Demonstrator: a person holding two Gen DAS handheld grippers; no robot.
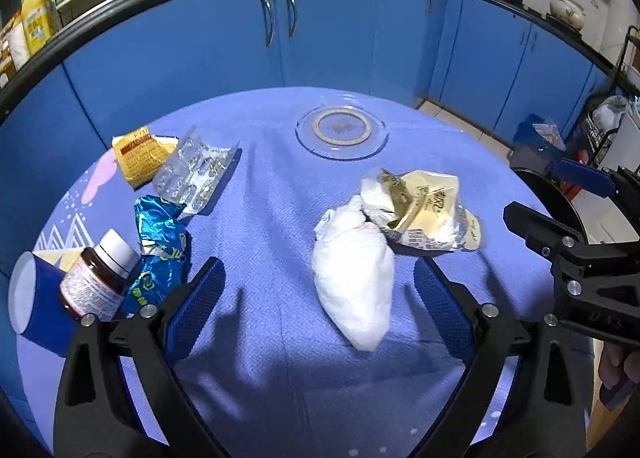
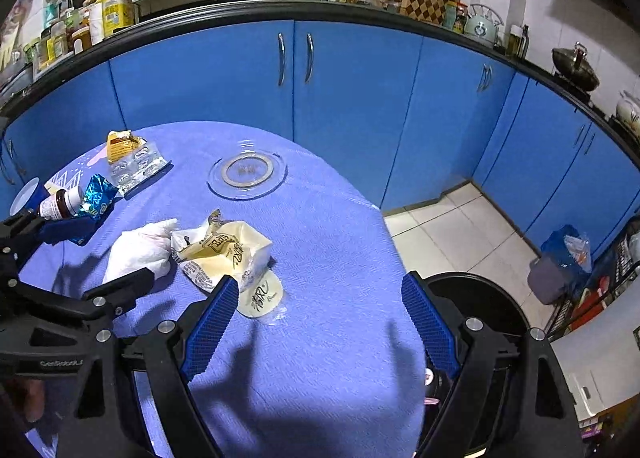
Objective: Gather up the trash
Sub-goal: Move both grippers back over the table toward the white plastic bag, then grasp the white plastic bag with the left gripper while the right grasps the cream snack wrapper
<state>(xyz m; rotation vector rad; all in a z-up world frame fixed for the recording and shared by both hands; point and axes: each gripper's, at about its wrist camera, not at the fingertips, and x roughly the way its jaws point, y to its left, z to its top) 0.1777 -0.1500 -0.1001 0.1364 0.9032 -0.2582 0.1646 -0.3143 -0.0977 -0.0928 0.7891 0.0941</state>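
Left gripper [image 1: 320, 298] gapes around a crumpled white tissue wad [image 1: 354, 282] on woven cloth [image 1: 272, 218].

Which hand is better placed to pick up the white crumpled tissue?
Probably the left. The tissue lies between the fingers of the open left claw. The open right claw points beside the cream wrapper, with the tissue off to its left.
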